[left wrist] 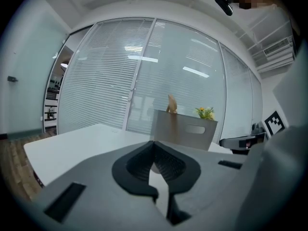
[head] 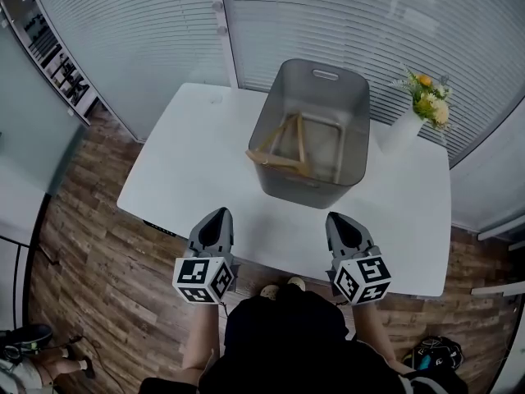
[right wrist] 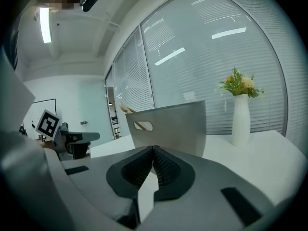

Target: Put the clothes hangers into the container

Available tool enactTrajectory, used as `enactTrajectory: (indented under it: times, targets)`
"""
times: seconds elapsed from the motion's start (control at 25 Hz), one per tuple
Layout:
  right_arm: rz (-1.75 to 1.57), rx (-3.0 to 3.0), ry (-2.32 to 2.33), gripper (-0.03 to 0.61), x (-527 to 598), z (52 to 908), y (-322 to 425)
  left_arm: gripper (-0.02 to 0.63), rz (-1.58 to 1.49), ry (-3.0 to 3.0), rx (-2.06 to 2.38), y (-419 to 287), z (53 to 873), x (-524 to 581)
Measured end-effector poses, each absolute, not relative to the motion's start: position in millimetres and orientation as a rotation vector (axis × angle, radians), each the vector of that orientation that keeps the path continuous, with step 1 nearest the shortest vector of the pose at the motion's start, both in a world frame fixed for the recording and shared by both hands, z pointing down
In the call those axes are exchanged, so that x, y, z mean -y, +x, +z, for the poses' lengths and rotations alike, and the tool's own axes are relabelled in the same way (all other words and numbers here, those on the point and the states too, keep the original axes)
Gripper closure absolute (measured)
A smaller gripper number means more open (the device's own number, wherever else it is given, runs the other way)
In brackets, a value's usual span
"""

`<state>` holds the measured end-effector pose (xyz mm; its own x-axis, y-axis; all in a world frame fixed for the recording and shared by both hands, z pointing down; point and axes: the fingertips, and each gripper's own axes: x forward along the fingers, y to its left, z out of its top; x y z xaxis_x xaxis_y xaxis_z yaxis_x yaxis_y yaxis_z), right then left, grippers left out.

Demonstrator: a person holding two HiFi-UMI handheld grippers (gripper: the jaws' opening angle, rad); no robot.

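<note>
Closest in, the left gripper (head: 222, 213) and the right gripper (head: 335, 217) hang side by side over the near edge of the white table (head: 184, 167), both pointing away from the person. Each one's fingers are pressed together at the tips with nothing between them. Below them is a wood-plank floor (head: 98, 261).

Farther along the table stands a grey container (head: 316, 189), a deep bin with rounded corners and a slot handle in its end walls. The clothes hangers (head: 283, 150) lie inside it. They are pale wood, leaning against the left wall, with a flat bar across the bottom and an arm rising toward the rim. In both gripper views a wooden tip pokes up above the rim.

To the right of the container, and apart from it, is a white vase (head: 400, 131) of yellow and orange flowers (head: 428, 98). Behind the table hang grey blinds (head: 148, 39).

The hangers sit well ahead of both pairs of fingers, roughly midway between their lines, with bare tabletop and the container's near wall between.
</note>
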<state>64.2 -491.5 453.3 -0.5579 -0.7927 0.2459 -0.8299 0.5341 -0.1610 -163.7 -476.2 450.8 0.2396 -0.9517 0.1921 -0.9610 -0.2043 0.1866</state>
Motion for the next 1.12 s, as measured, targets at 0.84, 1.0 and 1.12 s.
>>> enactTrajectory:
  times: [0.84, 1.0, 1.12]
  targets:
    - [0.453, 2.616, 1.377, 0.552, 488.4, 455.0, 60.1, 0.604, 0.06, 2.226, 1.748, -160.6, 452.5, 474.9]
    - [0.454, 2.613, 1.378, 0.552, 491.8, 455.1, 62.6, 0.604, 0.064, 2.232, 1.734, -156.1, 453.7, 479.1]
    - [0.458, 2.612, 1.372, 0.552, 494.6, 456.6, 64.1, 0.604, 0.066, 2.236, 1.721, -151.7, 455.5, 482.5]
